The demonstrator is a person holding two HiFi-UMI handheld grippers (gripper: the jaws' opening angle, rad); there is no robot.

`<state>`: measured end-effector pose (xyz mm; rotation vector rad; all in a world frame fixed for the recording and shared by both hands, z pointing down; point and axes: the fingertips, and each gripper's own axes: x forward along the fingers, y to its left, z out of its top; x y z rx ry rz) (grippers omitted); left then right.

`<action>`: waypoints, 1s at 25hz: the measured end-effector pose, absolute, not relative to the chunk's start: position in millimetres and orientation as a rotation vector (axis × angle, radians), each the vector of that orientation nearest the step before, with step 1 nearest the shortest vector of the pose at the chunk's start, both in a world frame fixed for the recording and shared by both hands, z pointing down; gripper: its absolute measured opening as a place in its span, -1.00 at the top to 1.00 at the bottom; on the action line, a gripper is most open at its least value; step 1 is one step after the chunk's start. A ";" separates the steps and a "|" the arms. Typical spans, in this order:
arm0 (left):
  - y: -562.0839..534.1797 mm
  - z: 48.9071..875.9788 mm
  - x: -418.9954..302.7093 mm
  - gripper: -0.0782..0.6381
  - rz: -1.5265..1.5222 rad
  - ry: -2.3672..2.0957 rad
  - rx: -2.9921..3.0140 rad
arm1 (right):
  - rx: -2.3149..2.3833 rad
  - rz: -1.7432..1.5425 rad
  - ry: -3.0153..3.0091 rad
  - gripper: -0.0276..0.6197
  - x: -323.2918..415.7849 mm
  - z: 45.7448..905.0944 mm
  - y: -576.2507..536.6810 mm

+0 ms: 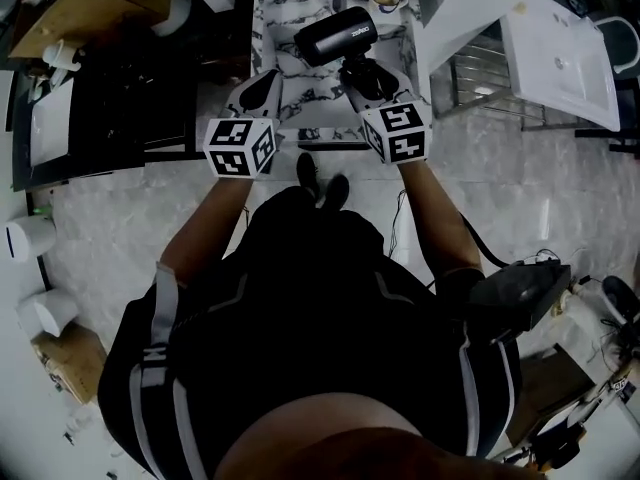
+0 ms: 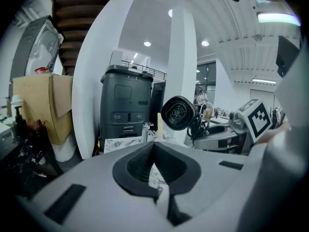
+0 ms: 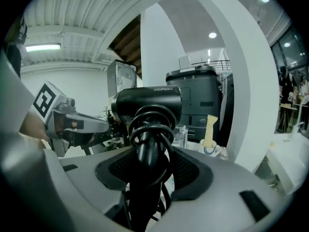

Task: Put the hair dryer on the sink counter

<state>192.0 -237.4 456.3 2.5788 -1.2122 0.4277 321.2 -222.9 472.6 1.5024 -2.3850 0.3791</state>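
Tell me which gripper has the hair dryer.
The right gripper: its jaws clamp the handle of the hair dryer. The left gripper has nothing between its jaws.

Head view: the handle of the black, barrel-shaped hair dryer (image 1: 335,36) is hidden within the right gripper (image 1: 360,74). The white lettering on its barrel is too small to read. The white marble-patterned sink counter (image 1: 268,26) is partly covered by both.

Right gripper view: the black coiled cord (image 3: 150,122) masks the handle. The bottom edge cuts off the handle's lower end.

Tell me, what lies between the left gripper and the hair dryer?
Nothing stands there: in the head view only bare marbled sink counter shows between the left gripper and the hair dryer.
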 end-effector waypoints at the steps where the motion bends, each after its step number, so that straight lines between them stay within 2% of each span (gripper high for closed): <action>1: -240.9 462.6 192.6 0.78 0.438 -1.210 2.571 | 1.492 0.404 -2.369 0.22 321.3 482.2 -225.7; 25: -299.7 613.4 205.0 0.78 0.612 -1.073 2.336 | 1.272 0.693 -2.018 0.22 331.1 674.9 -276.6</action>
